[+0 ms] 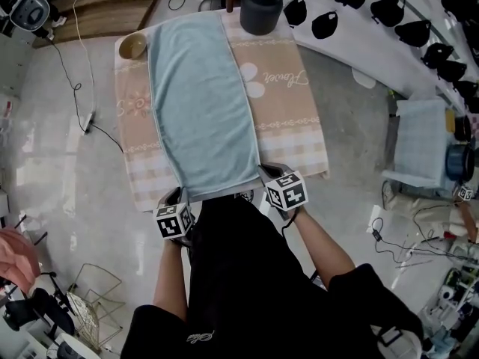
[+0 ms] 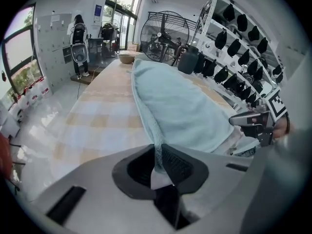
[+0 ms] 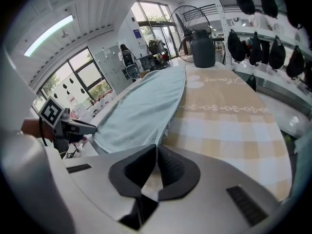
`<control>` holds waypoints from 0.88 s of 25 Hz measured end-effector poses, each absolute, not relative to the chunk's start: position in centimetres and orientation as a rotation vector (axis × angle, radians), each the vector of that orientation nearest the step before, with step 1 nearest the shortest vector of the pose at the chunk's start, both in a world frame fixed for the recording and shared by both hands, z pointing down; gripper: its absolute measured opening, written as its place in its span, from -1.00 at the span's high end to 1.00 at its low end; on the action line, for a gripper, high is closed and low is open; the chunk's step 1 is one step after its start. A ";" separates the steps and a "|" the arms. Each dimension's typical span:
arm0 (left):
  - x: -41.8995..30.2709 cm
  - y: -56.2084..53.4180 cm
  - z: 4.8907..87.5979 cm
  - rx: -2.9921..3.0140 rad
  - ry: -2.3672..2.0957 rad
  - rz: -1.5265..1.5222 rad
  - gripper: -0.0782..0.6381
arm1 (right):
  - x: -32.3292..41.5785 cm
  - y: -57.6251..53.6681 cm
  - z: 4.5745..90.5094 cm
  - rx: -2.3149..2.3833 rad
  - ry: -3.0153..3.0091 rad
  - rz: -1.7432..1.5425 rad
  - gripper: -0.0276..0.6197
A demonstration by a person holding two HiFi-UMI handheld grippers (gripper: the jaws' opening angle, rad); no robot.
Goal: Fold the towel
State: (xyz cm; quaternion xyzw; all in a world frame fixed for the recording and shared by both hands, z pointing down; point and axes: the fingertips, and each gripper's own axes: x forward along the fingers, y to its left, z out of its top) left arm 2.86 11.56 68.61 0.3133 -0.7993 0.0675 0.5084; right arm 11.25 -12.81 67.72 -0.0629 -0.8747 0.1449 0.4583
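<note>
A light blue towel (image 1: 202, 103) lies lengthwise on the table's beige checked cloth (image 1: 288, 103), its near end at the table's front edge. My left gripper (image 1: 182, 197) is at the towel's near left corner. In the left gripper view its jaws (image 2: 158, 152) are shut on the towel's edge (image 2: 180, 101), which runs up out of the pads. My right gripper (image 1: 266, 173) is at the near right corner. In the right gripper view the jaws (image 3: 156, 152) are pinched together with the towel's (image 3: 146, 106) corner running into them.
A dark jug (image 1: 261, 6) stands at the table's far end and a small bowl (image 1: 133, 45) at its far left corner. At the right are shelves of black caps (image 1: 419, 28) and a folded blue cloth (image 1: 420, 144). A cable (image 1: 82, 103) crosses the floor at the left.
</note>
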 end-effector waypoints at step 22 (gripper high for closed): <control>8.5 15.3 65.7 0.806 -1.895 0.129 0.68 | 18.3 -8.9 65.8 -0.225 -2.138 0.357 0.87</control>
